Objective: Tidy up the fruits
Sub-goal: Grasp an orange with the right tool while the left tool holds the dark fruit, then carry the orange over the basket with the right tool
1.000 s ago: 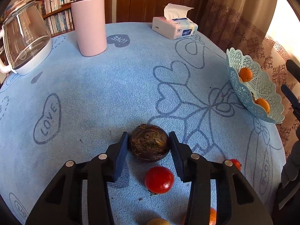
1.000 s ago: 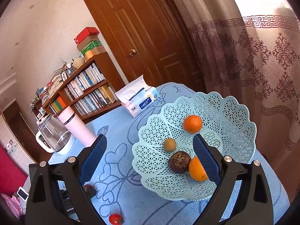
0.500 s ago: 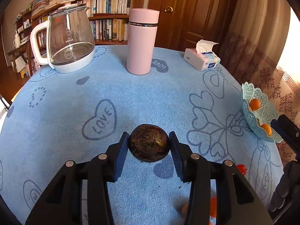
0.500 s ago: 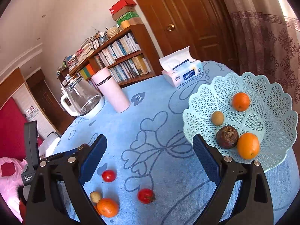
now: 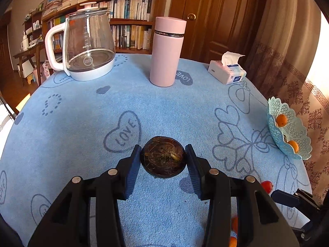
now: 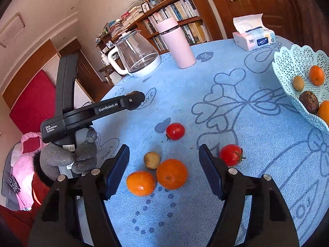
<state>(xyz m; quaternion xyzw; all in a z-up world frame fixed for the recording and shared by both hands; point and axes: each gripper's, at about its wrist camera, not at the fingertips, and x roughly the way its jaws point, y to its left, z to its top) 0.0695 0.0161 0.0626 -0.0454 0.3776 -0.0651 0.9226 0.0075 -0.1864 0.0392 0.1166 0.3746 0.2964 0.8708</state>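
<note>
My left gripper [image 5: 163, 159] is shut on a dark brown hairy round fruit [image 5: 163, 156] and holds it above the blue tablecloth; it also shows in the right wrist view [image 6: 134, 100]. My right gripper [image 6: 164, 170] is open and empty, low over two oranges [image 6: 172, 173] [image 6: 141, 183] and a small brown fruit [image 6: 152, 160]. Two tomatoes [image 6: 175, 131] [image 6: 230, 154] lie nearby. The light blue lattice basket [image 6: 287, 65] at the right edge holds oranges, a small brown fruit and a dark fruit [image 6: 308, 102]; it also shows in the left wrist view [image 5: 273, 131].
A glass kettle [image 5: 88, 45], a pink thermos [image 5: 166, 51] and a tissue box [image 5: 227, 72] stand at the far side of the round table. A bookshelf and wooden door lie behind. A curtain hangs at the right.
My left gripper has lifted the dark fruit off the table and tilted up. My right gripper has swung away from the basket, leftward and down over the loose fruits.
</note>
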